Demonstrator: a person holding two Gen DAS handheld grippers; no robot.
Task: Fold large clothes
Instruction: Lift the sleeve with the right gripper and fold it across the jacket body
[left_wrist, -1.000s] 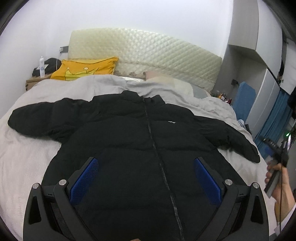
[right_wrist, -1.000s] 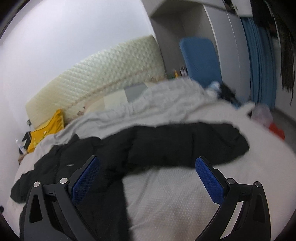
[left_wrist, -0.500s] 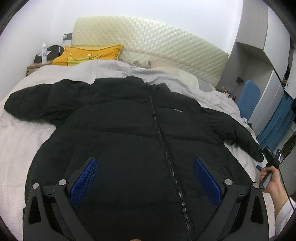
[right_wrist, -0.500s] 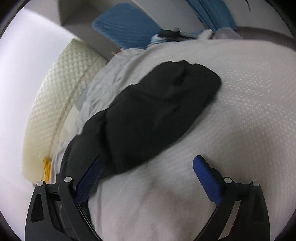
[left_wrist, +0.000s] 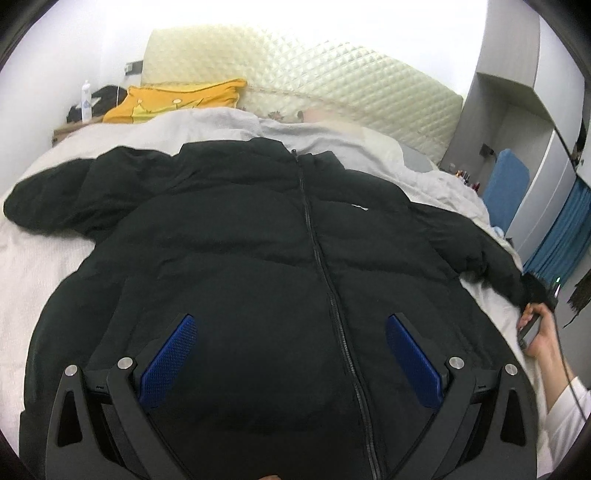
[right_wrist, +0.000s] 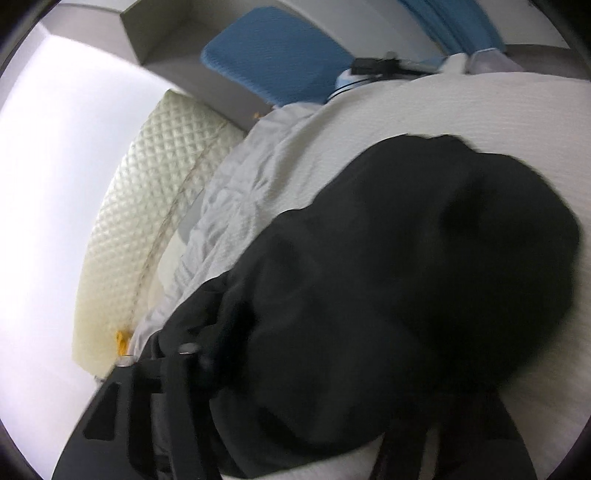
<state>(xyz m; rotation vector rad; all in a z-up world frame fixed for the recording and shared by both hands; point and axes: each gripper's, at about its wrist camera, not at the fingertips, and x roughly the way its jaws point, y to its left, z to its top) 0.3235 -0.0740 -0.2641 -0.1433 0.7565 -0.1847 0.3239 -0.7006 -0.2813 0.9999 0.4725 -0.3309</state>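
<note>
The black jacket (left_wrist: 258, 258) lies flat on the bed (left_wrist: 22, 280). Its sleeve (right_wrist: 424, 277) runs lower left to upper right; the right hand-held gripper (right_wrist: 295, 413) has just been closing around it. The left hand-held gripper (left_wrist: 291, 365) hovers open over the hem.

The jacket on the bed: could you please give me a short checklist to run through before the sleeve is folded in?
1. Jacket lies flat, front up, zipped: ok.
2. Right gripper has just been closing, sleeve between its jaws; pads hidden, firm grip: cannot tell.
3. Left gripper open above the jacket body: ok.
4. Other sleeve spread out on the bed: ok.
5. Jacket chest free of other objects: ok.
</note>
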